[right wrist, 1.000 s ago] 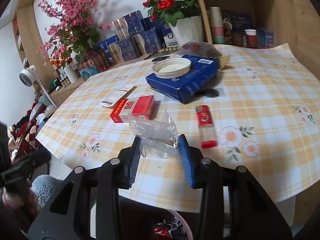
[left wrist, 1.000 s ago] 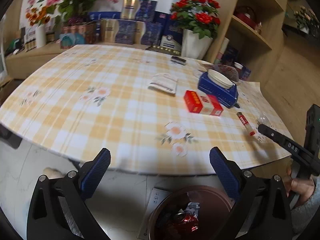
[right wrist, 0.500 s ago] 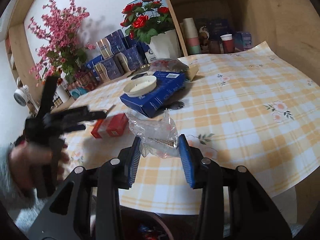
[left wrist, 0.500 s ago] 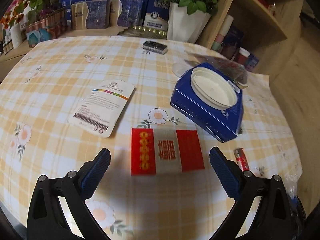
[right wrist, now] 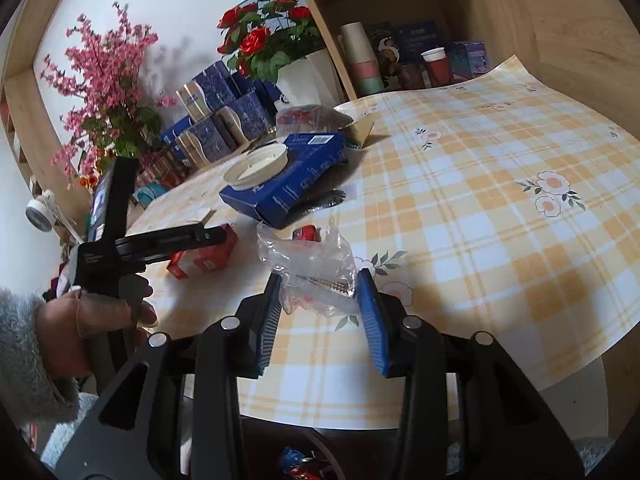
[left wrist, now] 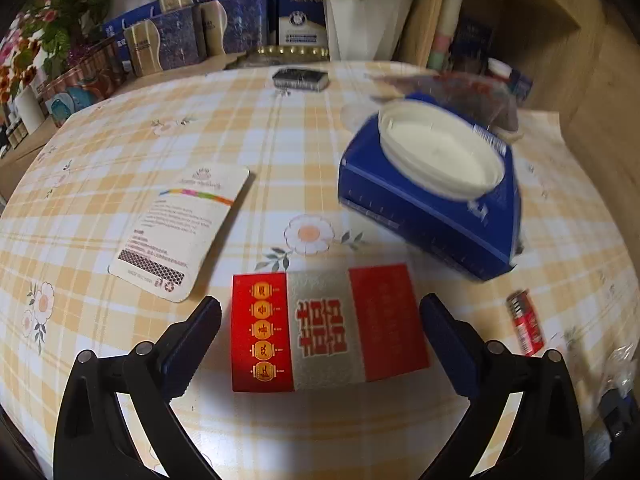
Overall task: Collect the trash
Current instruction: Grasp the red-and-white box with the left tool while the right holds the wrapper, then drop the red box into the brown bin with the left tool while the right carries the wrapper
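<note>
Trash in hand first: the right tool [right wrist: 318, 304] is clamped partway closed on a crumpled clear plastic bag [right wrist: 312, 268], low centre of its view, above the bin [right wrist: 304, 462] at the bottom edge. The left tool [left wrist: 320, 340] stands wide open, empty, straddling the red box [left wrist: 326, 330] on the counter [left wrist: 280, 140] without touching it. Closing off-centre would likely push the box aside; the slick bag could slip free. Counted: one red box, one bag, one red lighter [left wrist: 525, 328], one blue carton [left wrist: 432, 208], one white card [left wrist: 180, 232].
</note>
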`<state>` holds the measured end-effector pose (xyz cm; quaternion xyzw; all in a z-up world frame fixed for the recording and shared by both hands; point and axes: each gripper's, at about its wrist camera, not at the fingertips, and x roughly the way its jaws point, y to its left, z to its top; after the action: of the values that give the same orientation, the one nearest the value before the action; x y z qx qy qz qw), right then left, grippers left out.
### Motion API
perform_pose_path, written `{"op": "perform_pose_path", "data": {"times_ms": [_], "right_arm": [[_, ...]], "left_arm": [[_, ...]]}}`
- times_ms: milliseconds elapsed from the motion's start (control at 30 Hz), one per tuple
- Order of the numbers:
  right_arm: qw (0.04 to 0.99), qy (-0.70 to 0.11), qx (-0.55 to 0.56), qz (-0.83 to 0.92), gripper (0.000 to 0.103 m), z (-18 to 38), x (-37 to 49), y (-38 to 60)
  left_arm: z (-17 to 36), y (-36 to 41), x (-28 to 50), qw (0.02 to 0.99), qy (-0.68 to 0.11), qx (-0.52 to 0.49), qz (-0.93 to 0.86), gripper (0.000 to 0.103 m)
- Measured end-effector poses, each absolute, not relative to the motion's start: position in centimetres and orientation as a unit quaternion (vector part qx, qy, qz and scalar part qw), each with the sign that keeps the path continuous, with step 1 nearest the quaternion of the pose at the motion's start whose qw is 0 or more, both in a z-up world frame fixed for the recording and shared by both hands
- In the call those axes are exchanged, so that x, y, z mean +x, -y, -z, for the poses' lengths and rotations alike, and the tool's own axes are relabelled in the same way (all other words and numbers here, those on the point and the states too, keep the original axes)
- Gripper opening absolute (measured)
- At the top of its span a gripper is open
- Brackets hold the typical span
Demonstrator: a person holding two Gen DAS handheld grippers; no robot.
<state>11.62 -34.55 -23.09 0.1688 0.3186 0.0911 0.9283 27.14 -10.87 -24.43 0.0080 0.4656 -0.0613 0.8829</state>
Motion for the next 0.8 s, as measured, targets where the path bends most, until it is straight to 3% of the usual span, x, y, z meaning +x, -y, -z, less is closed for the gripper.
{"op": "perform_pose_path", "data": {"times_ms": [33,333,567,800], "right_arm": [[0.928,-0.321,0.165,-0.091,0.04,23.2,11.6,34.4],[0.925,-0.328,0.169,-0.084,0.04,23.8,11.8,34.9],[0.928,-0.31,0.174,-0.109,0.04,21.2,9.9,34.1],[0.929,-0.312,0.148,-0.132,0.04,19.6,5.5,32.5]], "left_arm": [[24.7,10.7,27.1,0.882,-0.467,0.005,0.065,0.088],[21.5,8.2,22.5,0.886,-0.449,-0.049,0.105,0.087],[18.6,6.7,12.8,0.88,-0.427,-0.027,0.205,0.087],[21.1,5.3,5.7,0.855,-0.444,0.012,0.267,0.087]]}}
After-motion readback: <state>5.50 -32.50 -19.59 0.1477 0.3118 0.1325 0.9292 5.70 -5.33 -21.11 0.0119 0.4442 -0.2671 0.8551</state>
